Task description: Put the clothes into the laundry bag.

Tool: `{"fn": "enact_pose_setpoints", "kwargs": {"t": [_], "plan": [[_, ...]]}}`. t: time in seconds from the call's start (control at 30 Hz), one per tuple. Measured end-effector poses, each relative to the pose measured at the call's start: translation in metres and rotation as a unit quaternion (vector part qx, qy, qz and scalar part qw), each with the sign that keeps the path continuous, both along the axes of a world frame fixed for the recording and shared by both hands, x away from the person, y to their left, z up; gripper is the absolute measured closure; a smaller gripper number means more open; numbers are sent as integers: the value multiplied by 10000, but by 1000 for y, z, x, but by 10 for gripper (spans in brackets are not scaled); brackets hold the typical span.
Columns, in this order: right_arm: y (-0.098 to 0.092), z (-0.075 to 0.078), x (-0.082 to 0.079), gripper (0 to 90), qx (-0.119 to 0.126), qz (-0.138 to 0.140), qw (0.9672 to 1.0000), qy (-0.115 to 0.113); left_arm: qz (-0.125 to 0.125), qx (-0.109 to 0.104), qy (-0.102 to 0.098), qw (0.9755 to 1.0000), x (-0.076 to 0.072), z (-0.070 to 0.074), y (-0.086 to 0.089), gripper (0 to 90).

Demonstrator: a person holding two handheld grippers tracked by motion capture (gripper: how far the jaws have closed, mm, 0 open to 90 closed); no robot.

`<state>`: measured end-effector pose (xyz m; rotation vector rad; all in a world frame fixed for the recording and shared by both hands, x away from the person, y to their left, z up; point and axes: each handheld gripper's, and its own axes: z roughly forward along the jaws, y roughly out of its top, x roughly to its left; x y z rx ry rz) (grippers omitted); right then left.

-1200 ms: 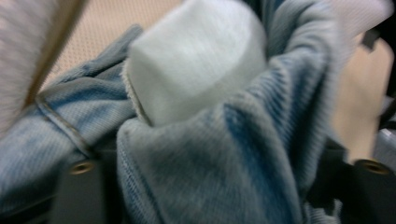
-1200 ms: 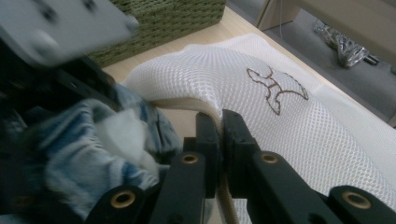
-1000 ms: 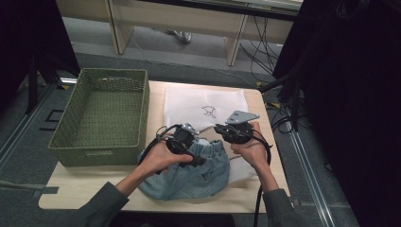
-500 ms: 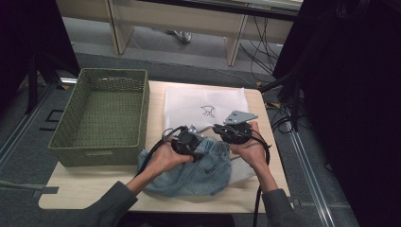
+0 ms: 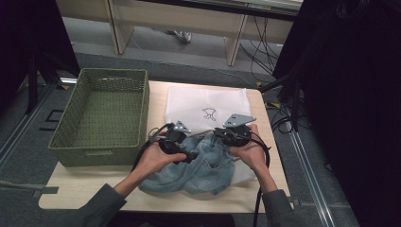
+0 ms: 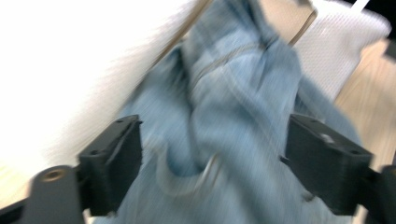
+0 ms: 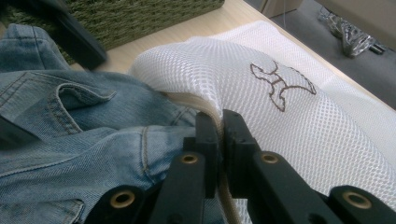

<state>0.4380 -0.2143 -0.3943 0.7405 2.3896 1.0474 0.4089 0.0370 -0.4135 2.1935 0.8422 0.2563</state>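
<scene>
Denim garment (image 5: 198, 165) lies between the wide-open left gripper (image 6: 212, 158) – right gripper (image 7: 219, 140) (clamped) pinches mesh bag (image 7: 299, 116) edge

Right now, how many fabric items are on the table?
2: a blue denim garment bunched at the near edge between the hands, and a white mesh bag flat beyond it, beside the basket. More may be underneath.

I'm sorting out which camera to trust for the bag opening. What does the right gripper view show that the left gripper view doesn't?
Right gripper view alone: the right gripper shut on the white mesh bag's rim, the bag's dark printed emblem, and the green basket behind. Left gripper view alone: the left gripper with jaws wide apart, just reopened, and denim between them but not pinched. Both share the blue denim garment, the white mesh and the wooden table.
</scene>
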Motion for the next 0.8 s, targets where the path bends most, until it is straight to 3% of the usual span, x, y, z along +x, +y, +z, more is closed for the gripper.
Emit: {"fn": "enact_pose_setpoints", "kwargs": {"t": [0.03, 0.1, 0.17, 0.33, 0.37, 0.4, 0.47, 0.5, 0.53, 0.57, 0.63, 0.7, 0.77, 0.8], "plan": [[0, 0, 1, 865, -48, 58, 9999, -132, 41, 3, 8, 10000, -4, -1, 8, 161], [1, 0, 0, 864, -34, 66, 10000, -62, 71, 163, 238, 9996, -10, -9, 20, 148], [0, 0, 1, 864, -41, 74, 9999, -109, -34, 377, 309, 9988, -12, -23, 27, 148], [3, -1, 0, 864, -33, 51, 10000, -39, 14, 540, 695, 9961, 2, -65, 18, 146], [4, -2, 0, 863, -47, 45, 10000, -11, -157, 690, 832, 9940, 6, -67, 18, 186], [4, -2, 0, 863, -85, 110, 9999, -100, -243, 696, 707, 9948, 7, -69, 13, 314], [6, -2, 0, 864, -75, 146, 9998, -96, -252, 633, 574, 9960, 4, -64, 10, 550], [6, -2, 0, 864, -55, 158, 9998, -80, -229, 511, 511, 9971, 3, -60, 9, 625], [7, -2, 0, 864, -23, 138, 9999, -85, -241, 432, 310, 9983, 0, -51, 7, 670], [9, 0, -1, 864, -34, 155, 9998, -109, -303, 453, 209, 9983, -2, -42, 5, 686], [12, 4, -3, 865, 40, 225, 9996, -144, -460, 188, 124, 9987, -5, -28, -1, 688], [16, 8, -6, 866, 120, 245, 9995, -151, -586, 52, 113, 9982, -5, -16, -10, 689], [20, 12, -9, 866, 118, 334, 9991, -219, -619, -20, 15, 9981, -1, -9, -19, 688], [21, 15, -10, 866, 125, 372, 9990, -231, -572, -60, 80, 9983, 3, -9, -22, 688]]}}
